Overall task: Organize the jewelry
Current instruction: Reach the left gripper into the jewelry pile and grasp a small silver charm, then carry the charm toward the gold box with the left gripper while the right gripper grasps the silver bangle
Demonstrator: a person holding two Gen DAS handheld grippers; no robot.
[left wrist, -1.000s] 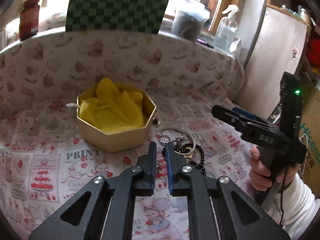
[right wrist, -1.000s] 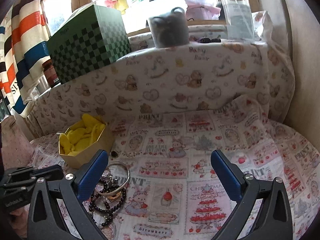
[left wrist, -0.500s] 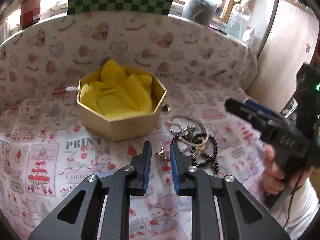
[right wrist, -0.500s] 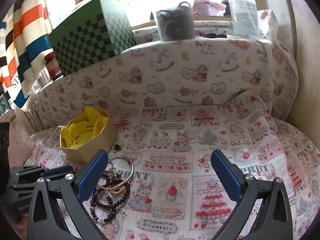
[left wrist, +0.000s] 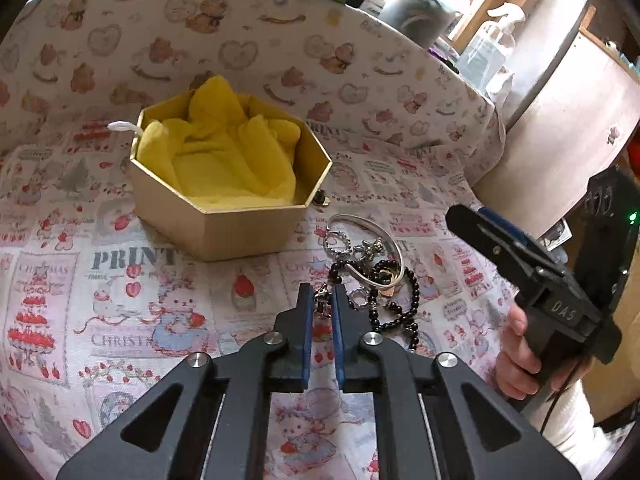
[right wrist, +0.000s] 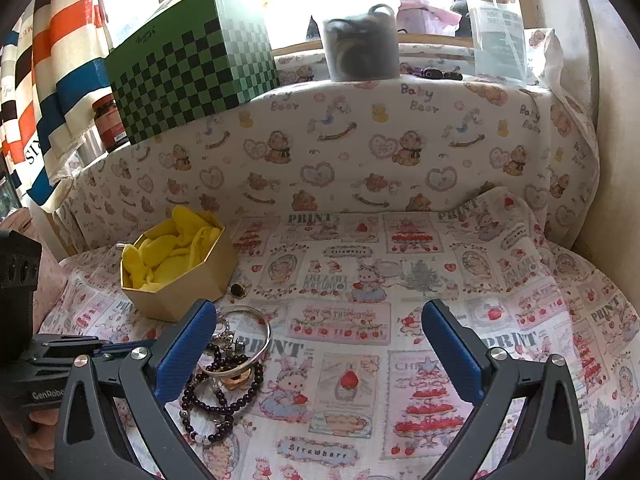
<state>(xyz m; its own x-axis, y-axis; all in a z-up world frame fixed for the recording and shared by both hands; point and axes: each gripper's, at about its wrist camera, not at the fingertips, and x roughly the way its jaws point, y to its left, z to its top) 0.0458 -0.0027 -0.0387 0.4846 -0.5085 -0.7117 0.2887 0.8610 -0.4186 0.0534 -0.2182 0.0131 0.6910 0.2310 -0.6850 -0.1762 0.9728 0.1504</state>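
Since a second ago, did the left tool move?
Yes. The left tool moved forward and down toward the jewelry pile; the gold box looks nearer, and its tips now straddle a small charm.

One gold box [left wrist: 224, 220], one silver bangle [left wrist: 372, 228], one black bead string [left wrist: 404, 308], one checkered box [right wrist: 188, 64], two spray bottles [right wrist: 498, 36], one grey tub [right wrist: 360, 48].

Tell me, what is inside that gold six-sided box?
The gold box holds crumpled yellow cloth that fills it. No jewelry shows on top. Whatever might lie beneath the folds, and the box's floor, is covered.
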